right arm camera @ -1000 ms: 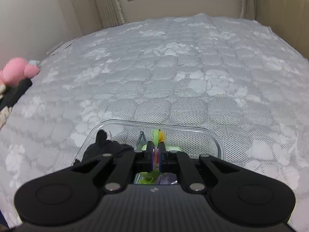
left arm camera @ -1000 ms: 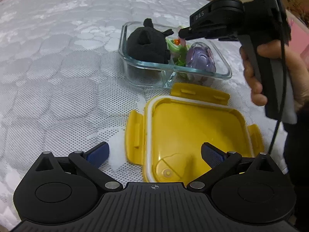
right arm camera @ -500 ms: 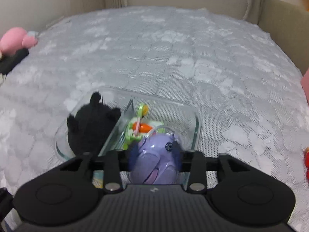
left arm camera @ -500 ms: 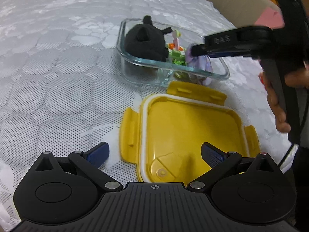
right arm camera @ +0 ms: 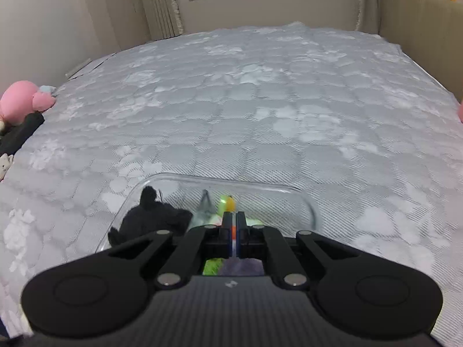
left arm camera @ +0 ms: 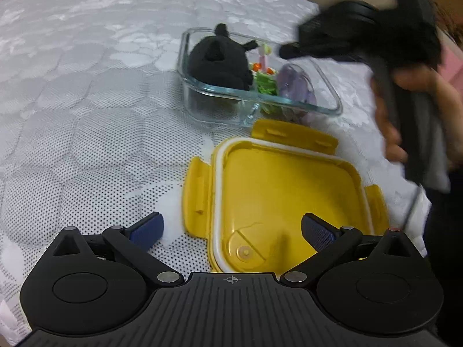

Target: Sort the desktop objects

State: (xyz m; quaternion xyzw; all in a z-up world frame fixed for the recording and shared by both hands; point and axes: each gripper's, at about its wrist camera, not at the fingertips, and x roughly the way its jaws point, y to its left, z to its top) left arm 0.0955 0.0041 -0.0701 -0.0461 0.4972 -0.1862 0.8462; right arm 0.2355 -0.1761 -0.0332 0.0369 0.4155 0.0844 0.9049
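Observation:
A clear glass container (left arm camera: 220,94) with a divider sits on the quilted bed. A black plush (left arm camera: 220,60) fills its left compartment. A green and orange toy (left arm camera: 264,82) and a purple toy (left arm camera: 292,85) lie in the right one. A yellow lid (left arm camera: 289,185) lies upside down just in front of it. My left gripper (left arm camera: 231,227) stands open low over the lid's near edge, holding nothing. My right gripper (left arm camera: 286,50) hovers above the right compartment. In its own view the right gripper (right arm camera: 235,219) is shut and empty, over the purple toy (right arm camera: 240,267) and beside the black plush (right arm camera: 150,217).
A hand (left arm camera: 405,107) holds the right gripper's handle at the right edge. A pink plush (right arm camera: 23,104) and dark items lie at the bed's left side. A beige headboard (right arm camera: 419,29) and a window stand beyond the bed.
The right gripper was shut, opened with the purple toy between its fingers, then shut again empty. The purple toy stays in the container. The left gripper kept still.

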